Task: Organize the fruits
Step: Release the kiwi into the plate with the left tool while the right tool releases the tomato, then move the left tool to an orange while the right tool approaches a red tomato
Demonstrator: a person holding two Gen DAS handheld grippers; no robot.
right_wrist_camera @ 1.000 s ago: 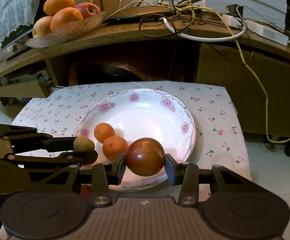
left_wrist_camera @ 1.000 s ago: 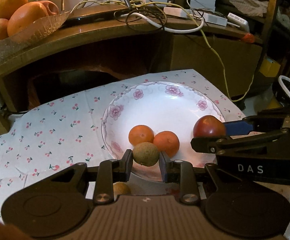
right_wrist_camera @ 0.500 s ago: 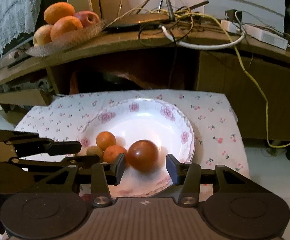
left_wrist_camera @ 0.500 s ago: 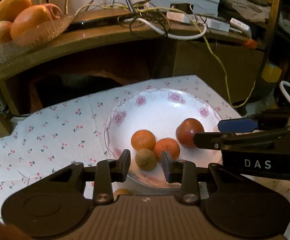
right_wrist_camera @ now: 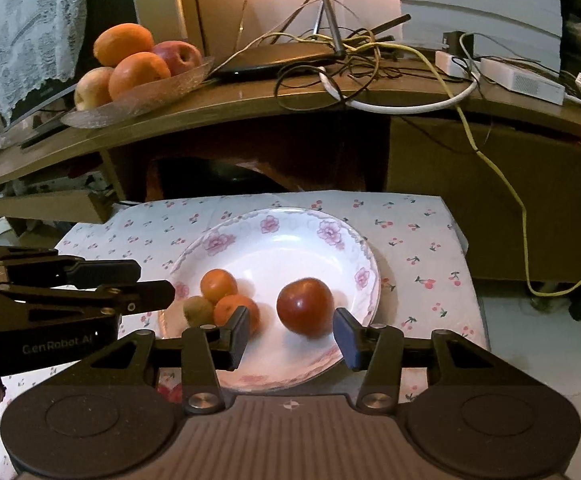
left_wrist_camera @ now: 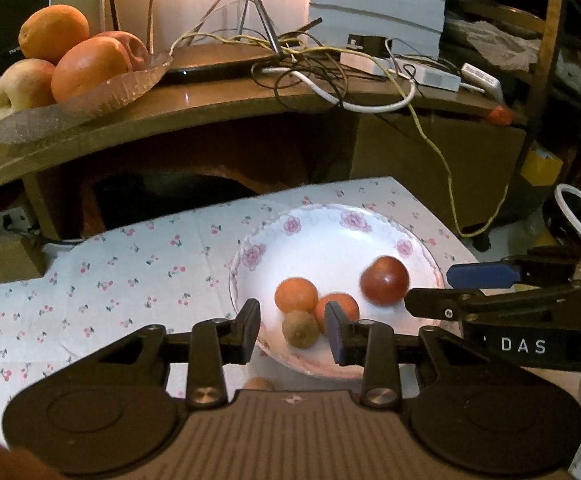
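Note:
A white flowered plate (left_wrist_camera: 330, 240) (right_wrist_camera: 278, 248) lies on a cherry-print cloth. In it are two oranges (left_wrist_camera: 296, 294) (right_wrist_camera: 218, 285), a brown kiwi (left_wrist_camera: 300, 329) (right_wrist_camera: 197, 311) and a dark red apple (left_wrist_camera: 384, 280) (right_wrist_camera: 305, 307). My left gripper (left_wrist_camera: 292, 330) hovers open above the plate's near rim; the kiwi shows in the gap with its pads clear of it. My right gripper (right_wrist_camera: 292, 336) is open too, and the apple rests free on the plate just beyond its fingers. Each gripper appears from the side in the other's view.
A glass dish (left_wrist_camera: 70, 104) of oranges and apples sits on the curved wooden shelf behind, beside a router and tangled cables (left_wrist_camera: 310, 68). A small fruit (left_wrist_camera: 258, 383) lies on the cloth under my left gripper. The cloth (left_wrist_camera: 110, 280) stretches to the plate's left.
Both grippers let go: the kiwi and the apple now lie on the plate. Both sets of jaws have widened, and the left gripper has lifted back from the plate.

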